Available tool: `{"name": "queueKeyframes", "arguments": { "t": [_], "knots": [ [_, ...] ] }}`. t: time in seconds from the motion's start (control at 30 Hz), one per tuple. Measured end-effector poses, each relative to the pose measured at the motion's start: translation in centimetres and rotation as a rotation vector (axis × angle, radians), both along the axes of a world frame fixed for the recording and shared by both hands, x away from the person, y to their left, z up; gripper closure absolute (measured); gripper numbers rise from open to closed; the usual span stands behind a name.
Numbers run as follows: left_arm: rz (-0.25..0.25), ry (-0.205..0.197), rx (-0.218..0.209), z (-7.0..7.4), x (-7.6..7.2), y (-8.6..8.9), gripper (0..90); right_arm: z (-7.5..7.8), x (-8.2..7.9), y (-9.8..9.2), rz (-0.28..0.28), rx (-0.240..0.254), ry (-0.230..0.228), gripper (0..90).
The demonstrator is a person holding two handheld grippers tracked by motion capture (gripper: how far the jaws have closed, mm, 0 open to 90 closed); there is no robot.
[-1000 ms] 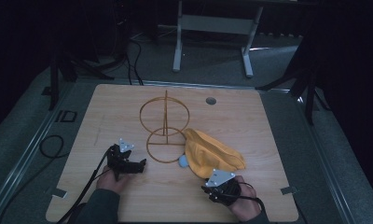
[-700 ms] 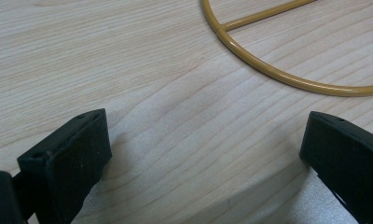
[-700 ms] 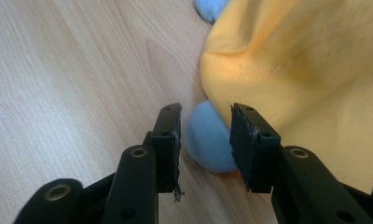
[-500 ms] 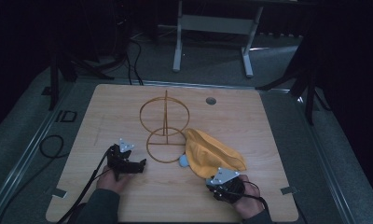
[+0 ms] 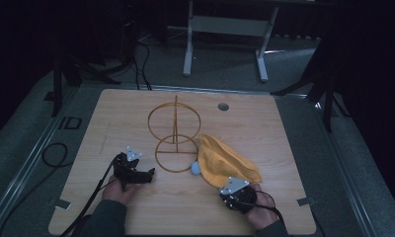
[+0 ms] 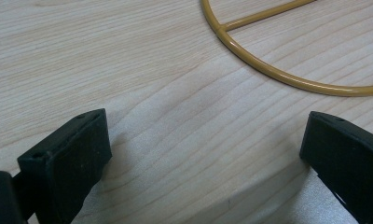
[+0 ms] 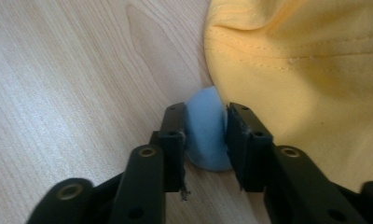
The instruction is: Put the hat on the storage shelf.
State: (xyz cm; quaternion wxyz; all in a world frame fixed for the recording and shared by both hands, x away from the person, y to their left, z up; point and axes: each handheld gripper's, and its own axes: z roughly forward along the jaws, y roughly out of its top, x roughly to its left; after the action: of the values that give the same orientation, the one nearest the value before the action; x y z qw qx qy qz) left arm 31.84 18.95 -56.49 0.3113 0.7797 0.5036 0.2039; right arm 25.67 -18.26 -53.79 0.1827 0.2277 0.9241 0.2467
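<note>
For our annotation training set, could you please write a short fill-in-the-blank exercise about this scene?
1. The right gripper is shut on a small ___ piece at the yellow cloth's edge.
2. The left gripper has its jaws ___ over bare table.
3. The wire stand has ___ rings joined by an upright rod.

Missing words: blue; open; two
</note>
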Motion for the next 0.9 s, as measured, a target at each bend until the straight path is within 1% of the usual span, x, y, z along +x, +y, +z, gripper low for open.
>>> {"name": "queueKeyframes", "arguments": {
  "t": [0.07, 0.1, 0.13, 0.17, 0.3, 0.47, 0.5, 0.53, 0.63, 0.7, 0.73, 0.77, 0.8, 0.83, 0.9],
  "knots": [
    [0.000, 0.000, 0.000, 0.0, 0.0, 0.0, 1.9, 0.2, -0.2, 0.1, -0.002, 0.002, -0.008, 79.5],
    [0.000, 0.001, 0.000, 0.0, 0.0, 0.0, 1.9, 0.4, -0.4, 0.2, 0.000, -0.002, -0.037, 82.8],
    [0.000, 0.000, 0.000, 0.0, 0.0, 0.0, 1.9, 0.4, -0.4, 0.2, 0.000, -0.002, -0.037, 82.8],
    [0.000, 0.001, 0.001, 0.0, 0.0, 0.0, 1.9, 0.5, -0.6, 0.2, 0.002, -0.004, -0.049, 83.8],
    [-0.001, 0.000, 0.000, 0.0, 0.0, 0.0, 1.8, 0.8, -0.7, 0.1, 0.003, 0.008, -0.055, 84.3],
    [0.000, 0.000, 0.000, 0.0, 0.0, 0.0, 1.9, 1.9, -0.8, -0.1, 0.004, 0.030, -0.071, 84.5],
    [0.000, 0.001, 0.000, 0.0, 0.0, 0.0, 1.9, 1.9, -0.8, -0.1, 0.004, 0.030, -0.071, 84.5],
    [0.000, 0.000, 0.000, 0.0, 0.0, 0.0, 1.8, 2.5, -0.9, -0.2, 0.002, 0.040, -0.082, 84.5],
    [0.000, 0.000, 0.000, 0.0, 0.0, 0.0, 1.8, 2.9, -0.9, -0.2, -0.002, 0.046, -0.091, 84.7],
    [0.000, 0.000, 0.000, 0.0, 0.0, 0.0, 1.8, 3.5, -1.0, -0.3, -0.009, 0.062, -0.117, 84.8],
    [0.000, 0.000, 0.000, 0.0, 0.0, 0.0, 1.8, 4.0, -1.0, -0.4, -0.012, 0.075, -0.129, 85.0],
    [0.000, 0.001, 0.000, 0.0, 0.0, 0.0, 1.8, 4.0, -1.0, -0.4, -0.012, 0.075, -0.129, 85.0],
    [0.000, 0.001, 0.001, 0.0, 0.0, 0.0, 1.8, 4.5, -0.9, -0.5, -0.016, 0.086, -0.139, 85.2],
    [0.000, 0.002, 0.001, 0.0, 0.0, 0.0, 1.8, 4.5, -0.9, -0.5, -0.016, 0.086, -0.139, 85.2],
    [0.000, 0.001, 0.001, 0.0, 0.0, 0.0, 1.9, 5.0, -0.9, -0.6, -0.020, 0.096, -0.151, 85.2]
  ]
}}
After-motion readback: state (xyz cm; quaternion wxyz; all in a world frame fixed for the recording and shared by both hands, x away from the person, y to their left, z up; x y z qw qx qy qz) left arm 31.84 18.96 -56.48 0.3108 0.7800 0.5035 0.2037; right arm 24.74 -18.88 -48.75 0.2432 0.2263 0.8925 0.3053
